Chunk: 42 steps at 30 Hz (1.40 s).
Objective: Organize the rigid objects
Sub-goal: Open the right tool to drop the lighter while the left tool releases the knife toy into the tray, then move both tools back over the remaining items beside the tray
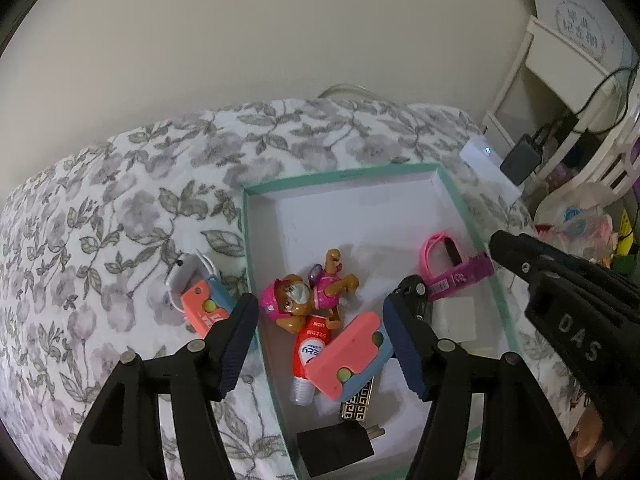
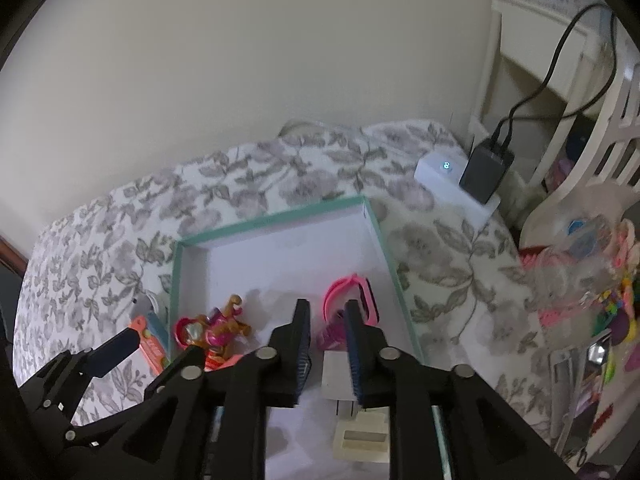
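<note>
We see dim, soft indoor light, faint shadows inside the box (image 1: 472,216), strong fisheye bending, dark vignetted corners, slight blur.

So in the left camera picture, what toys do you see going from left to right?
Orange and blue toy outside the box → puppy figure → red tube → pink watch.

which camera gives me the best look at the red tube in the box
The left wrist view. The red tube lies in the teal box in plain sight, white cap toward the camera, partly under a coral toy. In the right wrist view only a red sliver shows behind the gripper.
</note>
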### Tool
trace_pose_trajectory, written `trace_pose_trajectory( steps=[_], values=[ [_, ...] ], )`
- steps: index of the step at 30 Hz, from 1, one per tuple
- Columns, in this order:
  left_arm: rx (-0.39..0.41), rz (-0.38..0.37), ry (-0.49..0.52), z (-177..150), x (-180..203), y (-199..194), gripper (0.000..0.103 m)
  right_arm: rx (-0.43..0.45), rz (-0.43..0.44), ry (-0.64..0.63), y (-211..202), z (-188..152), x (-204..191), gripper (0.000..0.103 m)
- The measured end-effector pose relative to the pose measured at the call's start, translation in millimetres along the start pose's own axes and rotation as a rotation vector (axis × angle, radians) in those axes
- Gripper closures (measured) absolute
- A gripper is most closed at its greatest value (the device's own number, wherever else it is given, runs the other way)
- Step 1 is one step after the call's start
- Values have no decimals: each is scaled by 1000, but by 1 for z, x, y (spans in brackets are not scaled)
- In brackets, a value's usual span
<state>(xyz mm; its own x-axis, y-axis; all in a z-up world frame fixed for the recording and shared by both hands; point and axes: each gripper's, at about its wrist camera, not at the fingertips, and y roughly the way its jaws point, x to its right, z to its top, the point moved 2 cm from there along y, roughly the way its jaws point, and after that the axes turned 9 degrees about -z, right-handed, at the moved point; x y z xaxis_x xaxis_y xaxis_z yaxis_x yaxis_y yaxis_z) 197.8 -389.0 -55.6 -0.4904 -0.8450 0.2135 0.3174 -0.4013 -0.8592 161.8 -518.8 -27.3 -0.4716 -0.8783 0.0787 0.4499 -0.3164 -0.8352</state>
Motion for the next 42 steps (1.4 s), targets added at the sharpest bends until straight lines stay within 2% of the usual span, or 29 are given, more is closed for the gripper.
trace_pose_trajectory(
  steps=[3, 5, 7, 10, 15, 18, 21, 26, 28, 30, 37, 42],
  values=[
    [18, 4, -25, 4, -6, -10, 37, 34, 4, 12, -12, 4, 2, 70],
    [39, 8, -42, 7, -12, -18, 37, 47, 0, 14, -18, 7, 3, 61],
    [61, 18, -63, 10, -18, -26, 33, 58, -2, 15, -22, 7, 3, 49],
    [88, 22, -97, 15, -30, -35, 23, 64, 3, 15, -24, 8, 2, 46],
    [114, 37, -154, 18, -50, -42, 22, 53, 3, -3, -21, 7, -4, 39],
    [119, 41, -187, 19, -62, -42, 21, 49, 5, -7, -19, 6, -5, 29],
    [130, 36, -233, 19, -74, -44, 3, 44, 8, -11, -16, 5, -7, 24],
    [150, 47, -272, 19, -87, -47, 3, 35, 21, -19, -13, 4, -12, 20],
    [152, 53, -284, 19, -91, -47, 3, 32, 24, -21, -11, 3, -14, 10],
    [152, 49, -299, 18, -96, -46, 3, 30, 25, -20, -9, 2, -17, 3],
    [160, 60, -368, 15, -120, -49, 3, 5, 52, -52, 0, -1, -32, 0],
    [181, 70, -439, 13, -148, -56, 3, -15, 97, -101, 3, -5, -57, 0]
  ],
)
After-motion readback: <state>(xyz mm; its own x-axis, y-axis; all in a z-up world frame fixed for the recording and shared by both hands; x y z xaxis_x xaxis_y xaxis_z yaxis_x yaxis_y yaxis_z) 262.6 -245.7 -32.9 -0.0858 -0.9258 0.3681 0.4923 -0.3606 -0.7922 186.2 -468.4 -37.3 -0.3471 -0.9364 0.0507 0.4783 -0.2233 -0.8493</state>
